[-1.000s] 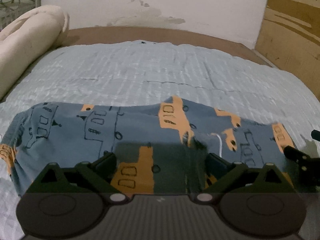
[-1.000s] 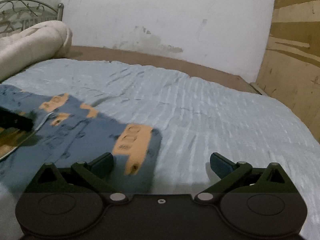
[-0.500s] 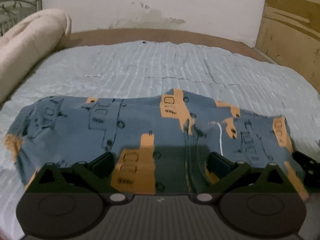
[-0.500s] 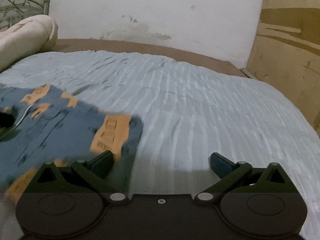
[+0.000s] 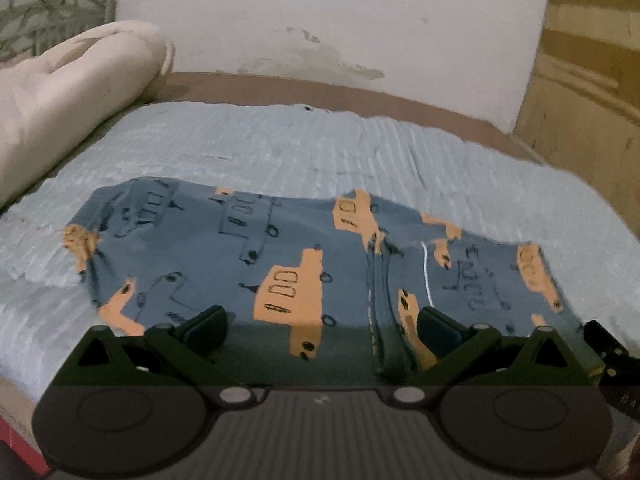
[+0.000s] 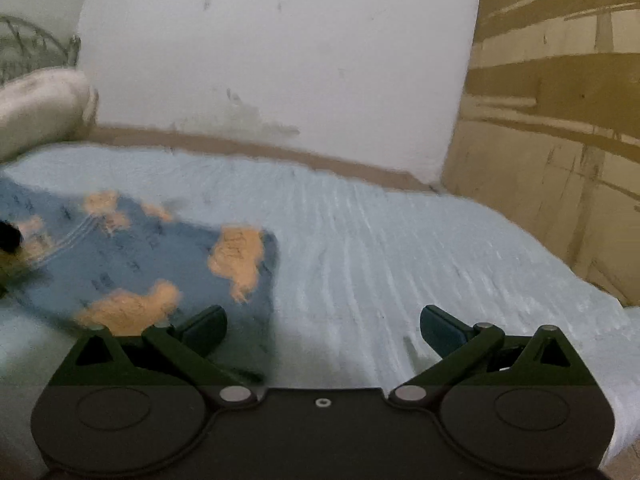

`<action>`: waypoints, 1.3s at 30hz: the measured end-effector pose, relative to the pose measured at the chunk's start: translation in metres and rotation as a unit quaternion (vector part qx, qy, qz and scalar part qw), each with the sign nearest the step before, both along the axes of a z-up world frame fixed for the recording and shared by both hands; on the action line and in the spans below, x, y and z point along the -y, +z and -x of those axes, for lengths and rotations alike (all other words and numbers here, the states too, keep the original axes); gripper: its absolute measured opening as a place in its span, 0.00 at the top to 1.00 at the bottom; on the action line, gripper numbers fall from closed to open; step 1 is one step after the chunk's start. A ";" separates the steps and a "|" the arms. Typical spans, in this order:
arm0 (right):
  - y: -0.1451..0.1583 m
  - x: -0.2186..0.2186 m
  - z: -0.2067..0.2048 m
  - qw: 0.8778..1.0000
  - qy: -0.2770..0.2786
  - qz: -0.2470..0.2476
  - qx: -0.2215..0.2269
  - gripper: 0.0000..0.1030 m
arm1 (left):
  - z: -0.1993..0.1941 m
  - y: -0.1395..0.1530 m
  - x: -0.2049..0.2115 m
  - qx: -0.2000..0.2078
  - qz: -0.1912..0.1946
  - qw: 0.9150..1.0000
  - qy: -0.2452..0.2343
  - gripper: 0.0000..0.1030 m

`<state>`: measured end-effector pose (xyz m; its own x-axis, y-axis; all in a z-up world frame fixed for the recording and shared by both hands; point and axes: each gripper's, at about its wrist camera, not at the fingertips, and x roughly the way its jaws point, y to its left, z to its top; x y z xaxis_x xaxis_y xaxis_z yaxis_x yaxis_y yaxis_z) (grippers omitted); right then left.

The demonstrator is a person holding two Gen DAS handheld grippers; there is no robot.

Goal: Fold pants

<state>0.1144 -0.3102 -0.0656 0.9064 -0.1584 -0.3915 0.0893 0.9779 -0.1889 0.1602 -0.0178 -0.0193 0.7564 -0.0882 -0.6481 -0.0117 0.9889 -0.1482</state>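
Pants (image 5: pixel 304 264) lie flat across the near bed (image 5: pixel 360 152). Our left gripper (image 5: pixel 320 326) and right gripper (image 6: pixel 322 326) hover with jaws wide, empty. Risk: pinching only the top layer, so the fold bunches or drags crooked.

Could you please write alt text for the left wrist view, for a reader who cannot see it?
Blue pants with orange truck prints lie spread across a pale blue bed cover, just beyond the open left gripper. A rolled cream blanket sits at far left, below a white wall.
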 end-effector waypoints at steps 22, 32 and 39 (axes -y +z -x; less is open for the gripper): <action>0.004 -0.111 -0.055 0.995 0.102 -0.004 -0.017 0.01 | -0.002 0.064 -0.163 0.059 -0.093 0.989 0.100 0.01; -0.017 -0.112 -0.058 0.994 0.104 -0.008 -0.022 0.01 | -0.016 -0.011 -0.170 0.029 0.018 0.989 0.141 0.13; -0.023 -0.111 -0.057 0.995 0.101 -0.011 -0.012 0.01 | -0.020 -0.020 -0.159 0.061 0.026 0.986 0.156 0.54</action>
